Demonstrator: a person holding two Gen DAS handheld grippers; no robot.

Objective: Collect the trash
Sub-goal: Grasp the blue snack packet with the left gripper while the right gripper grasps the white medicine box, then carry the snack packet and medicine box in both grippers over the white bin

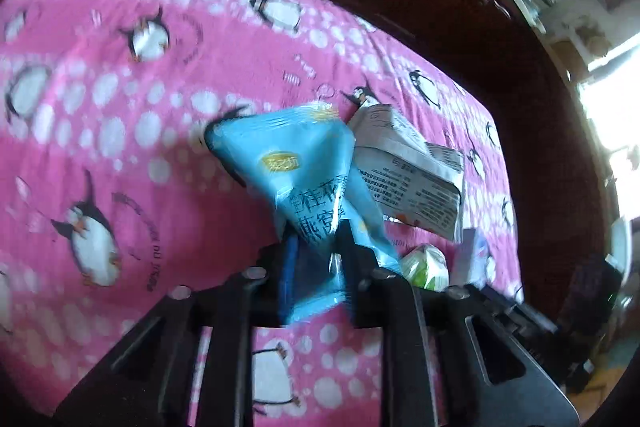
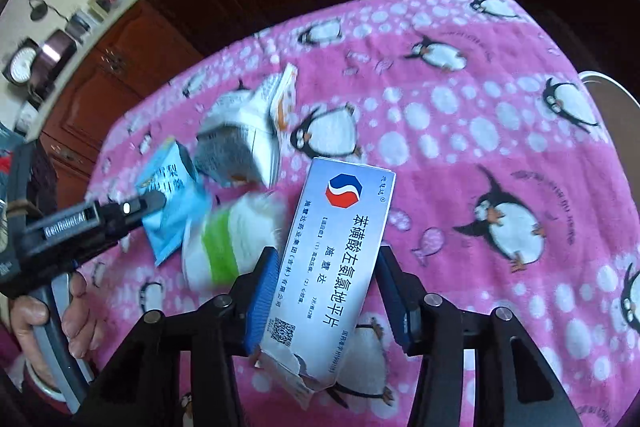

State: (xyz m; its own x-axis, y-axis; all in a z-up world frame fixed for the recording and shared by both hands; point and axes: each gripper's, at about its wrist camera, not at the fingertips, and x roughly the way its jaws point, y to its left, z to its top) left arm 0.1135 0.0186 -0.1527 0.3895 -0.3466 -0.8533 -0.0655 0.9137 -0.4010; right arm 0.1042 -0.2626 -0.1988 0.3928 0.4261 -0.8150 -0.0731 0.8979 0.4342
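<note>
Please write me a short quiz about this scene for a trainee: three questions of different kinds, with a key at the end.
1. True or false: the left tongs are shut on the blue snack wrapper.
2. What stands between the fingers of the right tongs? A) a medicine box B) a spoon C) a cup
3. Fill the gap: the pink blanket under the trash is printed with ____.

Key: 1 true; 2 A; 3 penguins.
</note>
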